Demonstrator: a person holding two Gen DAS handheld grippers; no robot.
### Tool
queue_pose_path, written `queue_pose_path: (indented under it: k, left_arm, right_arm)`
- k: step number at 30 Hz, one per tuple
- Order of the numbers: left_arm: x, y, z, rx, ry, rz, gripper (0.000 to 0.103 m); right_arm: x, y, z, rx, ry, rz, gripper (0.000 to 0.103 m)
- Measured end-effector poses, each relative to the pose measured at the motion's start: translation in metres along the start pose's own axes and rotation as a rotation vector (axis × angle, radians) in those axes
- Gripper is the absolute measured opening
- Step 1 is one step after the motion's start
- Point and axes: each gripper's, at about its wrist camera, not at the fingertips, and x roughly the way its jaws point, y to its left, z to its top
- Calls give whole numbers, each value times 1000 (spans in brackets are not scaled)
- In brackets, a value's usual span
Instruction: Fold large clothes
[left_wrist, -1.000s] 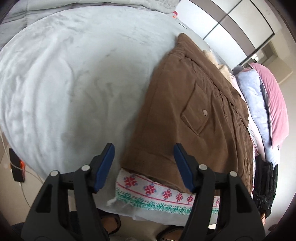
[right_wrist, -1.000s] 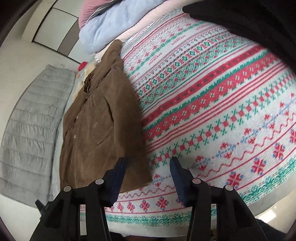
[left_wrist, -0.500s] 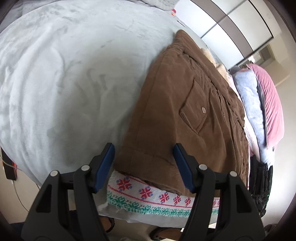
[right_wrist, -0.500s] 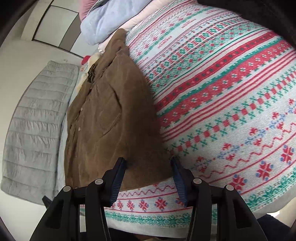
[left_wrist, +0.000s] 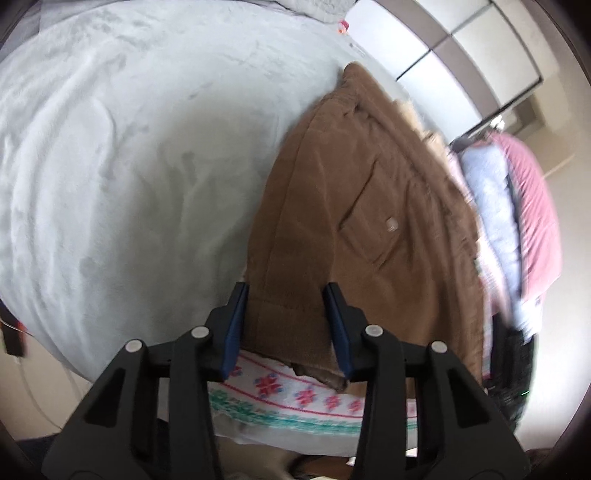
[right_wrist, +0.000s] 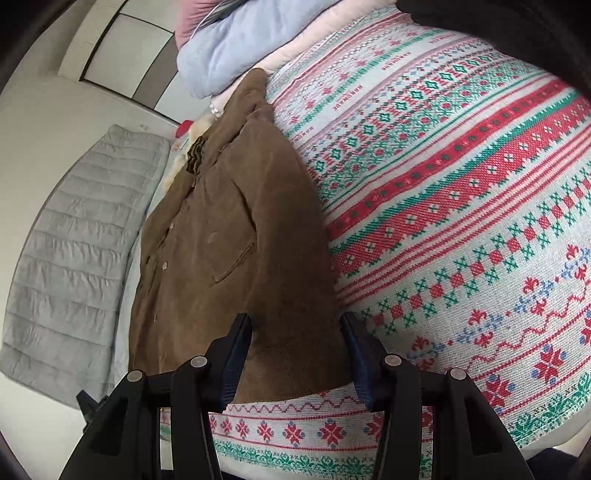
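Note:
A brown corduroy jacket (left_wrist: 369, 206) lies front up on a bed, hem toward me, partly on a red-and-green patterned blanket (right_wrist: 461, 221). My left gripper (left_wrist: 284, 291) has the jacket's left hem corner between its blue pads; the jaws are closing and both pads touch the bunched fabric. In the right wrist view the jacket (right_wrist: 221, 240) shows its buttons and a chest pocket. My right gripper (right_wrist: 295, 321) straddles the right hem corner, open, the cloth lying flat between its fingers.
Pale grey bedspread (left_wrist: 129, 166) stretches left of the jacket. Folded blue and pink clothes (left_wrist: 517, 206) are stacked at the far right of the bed. A grey quilted cover (right_wrist: 74, 240) lies along the bed's far side. Wardrobe doors (left_wrist: 461, 44) stand behind.
The left jaws have narrowed onto the jacket's left hem corner, which now bunches between the pads. The right gripper has slid left over the right hem corner, its gap unchanged.

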Motion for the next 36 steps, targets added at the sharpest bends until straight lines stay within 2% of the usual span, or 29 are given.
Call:
queue_pose_path:
  k: [5,7,9,12,15,19,23,25,26,27,29,32,34,35,36]
  left_arm:
    - [-15,-5,1,-19,-77,-99,43]
    - [-18,-10,0,-12,-92,-161,43]
    - [-17,-18,0,13,-92,-175,43]
    - [-5,-31,-3,75,-63,-89,43]
    - [5,-30,-4,69,-29,-69,43]
    - [6,-26,-2,48,-37,-51,44]
    - [1,-18,-3,34,-54,44,49]
    - [-1,-13,-4,15,-45,43,60]
    - [-2,-10,-4,1,-40,29,71]
    - [-1,-8,-5,-8,-38,18,76]
    - [5,-8,-6,-12,-20,4,76]
    - [14,-12,-8,25,-9,69,76]
    - [18,-13,-9,46,-14,124,58]
    - [19,-14,-8,53,-17,144,43]
    - [18,-13,-8,56,-20,149,38]
  right_arm:
    - [-14,5,2,-5,-37,118,52]
    - [-12,9,2,-16,-27,129,52]
    - [-3,12,0,-31,8,105,52]
    - [6,13,-5,-51,35,48,52]
    - [9,15,-4,-39,34,59,52]
    - [4,11,-2,-22,32,80,52]
    - [2,7,-3,-31,38,57,52]
    - [1,6,-3,-18,44,61,52]
    - [3,5,-3,-12,46,64,52]
    - [4,5,-2,-5,49,67,52]
    - [6,4,-2,0,52,65,52]
    - [5,5,-3,-12,53,60,53]
    - [7,8,-3,-29,54,46,53]
    - [9,9,-4,-41,55,38,53]
    - [9,11,-4,-49,55,33,53]
